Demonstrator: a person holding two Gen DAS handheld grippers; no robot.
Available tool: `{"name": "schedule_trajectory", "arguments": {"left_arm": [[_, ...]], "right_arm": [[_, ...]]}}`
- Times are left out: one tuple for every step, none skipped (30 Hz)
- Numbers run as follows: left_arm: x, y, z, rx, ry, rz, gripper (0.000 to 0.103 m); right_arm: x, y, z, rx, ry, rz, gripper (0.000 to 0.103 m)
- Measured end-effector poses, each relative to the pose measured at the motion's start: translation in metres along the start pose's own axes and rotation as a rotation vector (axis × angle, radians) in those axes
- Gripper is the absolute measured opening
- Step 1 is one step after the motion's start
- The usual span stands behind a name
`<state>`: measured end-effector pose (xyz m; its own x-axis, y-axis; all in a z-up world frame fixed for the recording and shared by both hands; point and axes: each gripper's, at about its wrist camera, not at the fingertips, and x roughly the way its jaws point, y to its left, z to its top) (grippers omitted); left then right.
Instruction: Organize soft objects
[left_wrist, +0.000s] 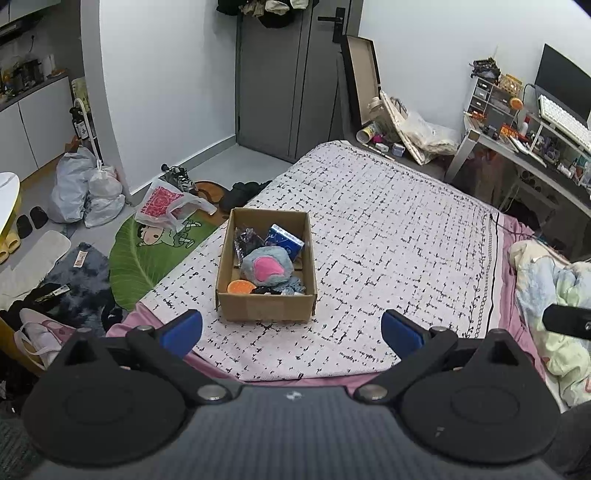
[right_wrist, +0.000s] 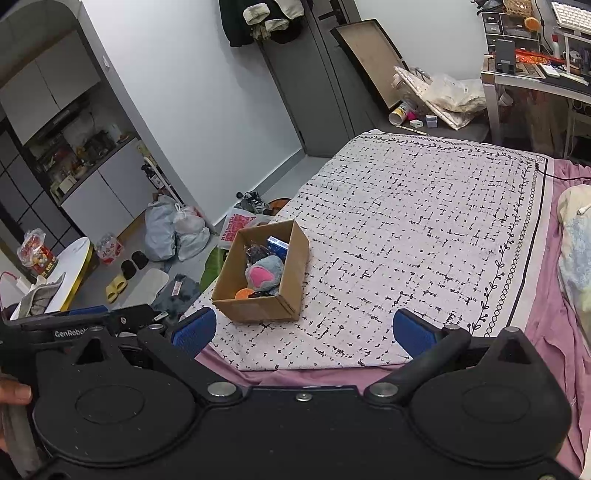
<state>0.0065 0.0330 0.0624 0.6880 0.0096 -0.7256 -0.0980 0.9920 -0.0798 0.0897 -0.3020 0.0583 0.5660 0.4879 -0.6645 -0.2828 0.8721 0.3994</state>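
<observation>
A brown cardboard box (left_wrist: 266, 308) stands on the patterned bed cover, also in the right wrist view (right_wrist: 258, 308). It holds a grey and pink plush (left_wrist: 266, 269) (right_wrist: 263, 275), a blue packet (left_wrist: 284, 238), an orange item (left_wrist: 240, 286) and dark items. My left gripper (left_wrist: 291, 332) is open and empty, held above the near bed edge just short of the box. My right gripper (right_wrist: 304, 332) is open and empty, to the right of the box and nearer me.
The white patterned cover (left_wrist: 388, 236) lies over a pink sheet. Crumpled bedding (left_wrist: 554, 302) lies at the right. A desk (left_wrist: 535, 147) stands beyond the bed. Bags (left_wrist: 85, 192), shoes and mats litter the floor at left. A grey door (left_wrist: 288, 81) is behind.
</observation>
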Motion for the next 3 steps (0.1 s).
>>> {"name": "schedule_trajectory", "arguments": {"left_arm": [[0.0003, 0.0, 0.0002, 0.001, 0.0, -0.003, 0.102], [0.0009, -0.0005, 0.0005, 0.005, 0.001, -0.006, 0.102], [0.0011, -0.0005, 0.0006, 0.009, 0.0, -0.009, 0.102]], "right_arm": [[0.001, -0.0011, 0.0001, 0.003, 0.002, -0.003, 0.103], [0.0019, -0.0026, -0.0002, 0.006, 0.004, -0.005, 0.103], [0.003, -0.0042, -0.0003, 0.009, 0.006, -0.006, 0.103]]}}
